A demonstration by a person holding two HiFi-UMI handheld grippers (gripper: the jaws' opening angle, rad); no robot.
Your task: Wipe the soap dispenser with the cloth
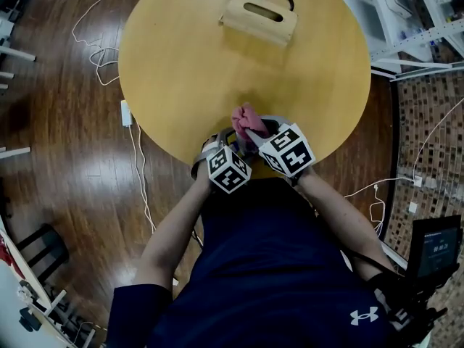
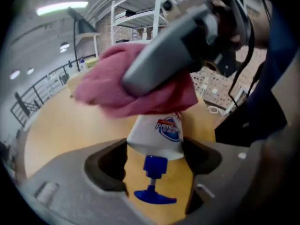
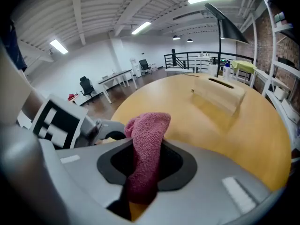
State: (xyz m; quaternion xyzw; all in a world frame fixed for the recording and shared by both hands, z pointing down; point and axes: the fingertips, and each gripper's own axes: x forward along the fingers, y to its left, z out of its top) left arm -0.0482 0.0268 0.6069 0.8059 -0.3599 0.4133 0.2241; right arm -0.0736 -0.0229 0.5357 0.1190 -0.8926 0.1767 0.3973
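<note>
Seen from above, a person leans over a round wooden surface (image 1: 188,64), holding two grippers close together at its near edge. The left gripper (image 2: 154,172) has its fingers (image 2: 65,182) spread wide apart. The soap dispenser (image 2: 157,135), a white bottle with a blue pump, sits between them without being clamped, its pump head pointing back toward that gripper's camera. The right gripper (image 3: 143,177) has its fingers (image 3: 220,172) clamped on a pink cloth (image 3: 147,135), which bunches up above them. In the left gripper view the cloth lies over the far end of the bottle, touching it, with the right gripper's grey body just above. A wooden box (image 1: 259,19) with a slot sits well apart, at the surface's far side
</note>
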